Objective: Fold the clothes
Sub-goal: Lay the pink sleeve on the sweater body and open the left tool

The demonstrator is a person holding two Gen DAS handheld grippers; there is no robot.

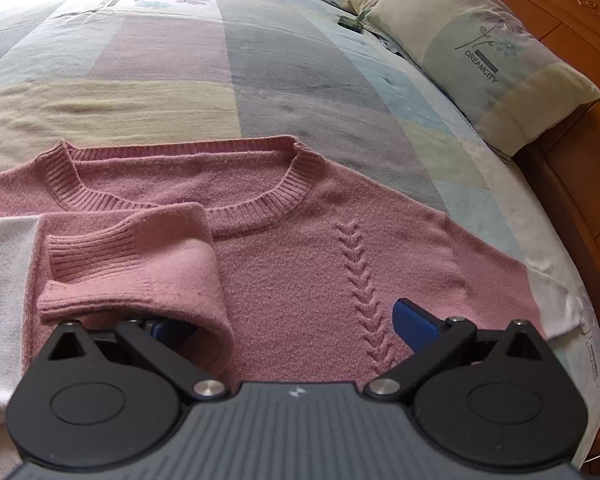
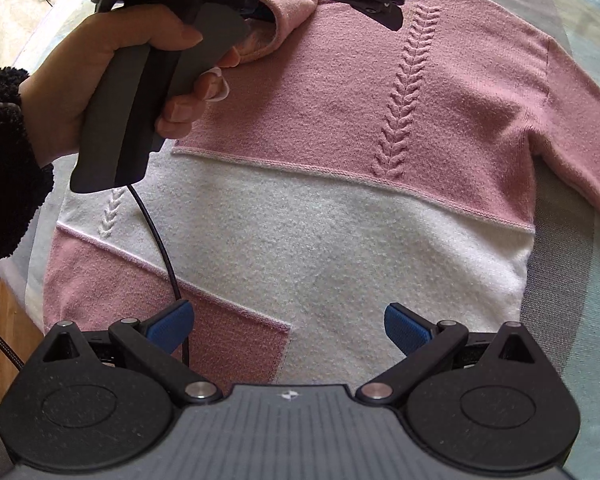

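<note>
Left wrist view: pink-and-white knitted sweater [image 1: 300,248] flat, front up, on patchwork bed cover [image 1: 220,80]. Left gripper [image 1: 296,320] jaws wide apart; folded-in sleeve cuff [image 1: 140,280] draped over one finger.

Right wrist view: right gripper [image 2: 288,324] jaws wide apart, empty, above white hem panel. Other sleeve [image 2: 572,120] spread outward. Judgement: knit soft, light, stretchy; pinch ribbed cuff or shoulder seam.

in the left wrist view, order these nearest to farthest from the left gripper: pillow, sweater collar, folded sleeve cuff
1. Folded sleeve cuff, draped over the left finger of the left gripper.
2. Sweater collar, farther up the sweater, near the middle.
3. Pillow, far right, at the wooden headboard.
</note>
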